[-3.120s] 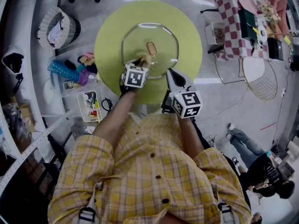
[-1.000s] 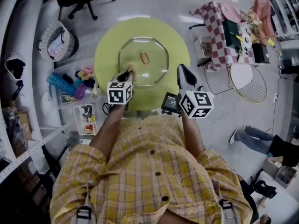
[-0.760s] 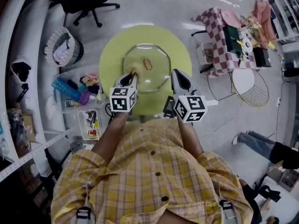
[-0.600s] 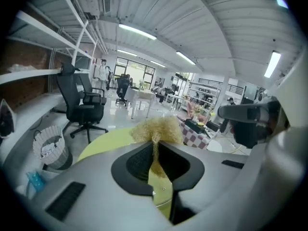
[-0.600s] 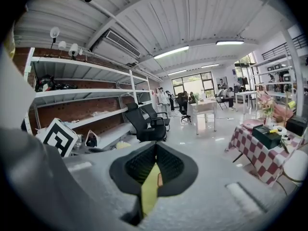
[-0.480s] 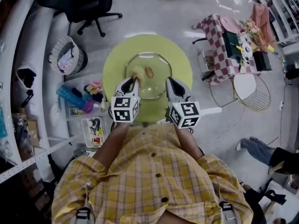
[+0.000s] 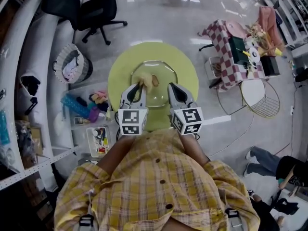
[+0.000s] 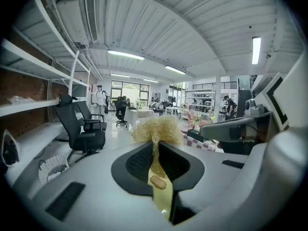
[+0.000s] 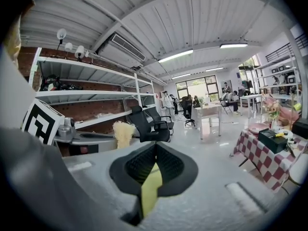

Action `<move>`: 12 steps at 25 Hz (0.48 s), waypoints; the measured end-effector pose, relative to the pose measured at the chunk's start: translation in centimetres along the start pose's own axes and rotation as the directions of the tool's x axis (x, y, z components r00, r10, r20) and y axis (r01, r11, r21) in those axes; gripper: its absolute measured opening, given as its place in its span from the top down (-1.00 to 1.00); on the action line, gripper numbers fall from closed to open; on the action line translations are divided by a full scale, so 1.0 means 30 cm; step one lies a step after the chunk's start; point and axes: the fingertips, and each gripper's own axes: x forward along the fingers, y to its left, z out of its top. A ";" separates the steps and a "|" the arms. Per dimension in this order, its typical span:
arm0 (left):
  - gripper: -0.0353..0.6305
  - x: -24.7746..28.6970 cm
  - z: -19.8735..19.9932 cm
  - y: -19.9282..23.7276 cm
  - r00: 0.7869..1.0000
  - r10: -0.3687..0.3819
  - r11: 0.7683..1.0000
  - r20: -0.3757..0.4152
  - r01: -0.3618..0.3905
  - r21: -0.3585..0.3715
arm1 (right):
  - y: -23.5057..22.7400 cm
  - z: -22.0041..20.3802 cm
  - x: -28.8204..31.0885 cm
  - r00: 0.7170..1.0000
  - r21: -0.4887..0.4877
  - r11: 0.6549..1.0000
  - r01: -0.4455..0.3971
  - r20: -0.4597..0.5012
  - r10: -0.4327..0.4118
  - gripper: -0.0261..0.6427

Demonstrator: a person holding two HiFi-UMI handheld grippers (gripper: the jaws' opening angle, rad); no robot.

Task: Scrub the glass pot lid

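The round glass pot lid (image 7: 161,93) lies flat on a yellow-green round table (image 7: 187,76), its brown oval handle (image 7: 155,80) in the middle. My left gripper (image 7: 139,84) hovers over the lid's left half, shut on a golden fluffy scrubber (image 7: 143,80) just left of the handle. In the left gripper view the scrubber (image 8: 156,128) sticks out past the closed jaws of the left gripper (image 8: 155,141). My right gripper (image 7: 172,85) is over the lid's right half, shut with nothing in it. In the right gripper view its pads (image 9: 155,146) meet at the tip.
A black office chair (image 7: 96,6) and a laundry basket (image 7: 72,64) stand far left. Toys (image 7: 86,107) and a plastic box (image 7: 98,141) lie on the floor left of the table. A checked-cloth table (image 7: 231,42) and wire racks (image 7: 263,97) are at the right.
Both grippers have come closer together over the lid. The left one carried the scrubber from the lid's left rim to beside the handle. The right one moved in from the table's right edge.
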 end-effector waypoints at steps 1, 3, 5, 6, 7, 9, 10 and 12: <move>0.78 -0.001 0.003 0.002 1.000 0.001 1.000 0.004 -0.001 0.003 | 0.004 0.003 0.003 1.000 -0.003 1.000 -0.003 0.002 0.003 0.93; 0.78 0.000 0.018 0.006 1.000 0.006 1.000 0.013 -0.007 0.004 | 0.003 0.009 0.010 1.000 -0.007 1.000 -0.009 0.006 0.009 0.93; 0.78 0.002 0.030 0.010 1.000 0.017 1.000 0.022 -0.017 0.007 | -0.003 0.012 0.015 1.000 -0.007 1.000 -0.012 0.009 0.012 0.93; 0.78 0.001 0.033 0.014 0.999 0.023 1.000 0.028 -0.023 0.011 | -0.005 0.013 0.017 1.000 -0.007 1.000 -0.013 0.010 0.013 0.93; 0.78 -0.002 0.034 0.019 0.999 0.029 0.999 0.033 -0.029 0.015 | -0.005 0.012 0.018 1.000 -0.007 1.000 -0.014 0.011 0.014 0.93; 0.78 -0.003 0.030 0.024 0.999 0.036 0.999 0.039 -0.037 0.018 | -0.008 0.010 0.021 1.000 -0.008 1.000 -0.016 0.012 0.016 0.93; 0.78 -0.002 0.025 0.025 0.999 0.038 0.999 0.039 -0.039 0.019 | -0.010 0.010 0.022 1.000 -0.006 1.000 -0.017 0.014 0.018 0.93; 0.78 -0.002 0.023 0.028 0.998 0.038 0.999 0.041 -0.039 0.015 | -0.014 0.009 0.025 1.000 -0.001 1.000 -0.020 0.015 0.020 0.93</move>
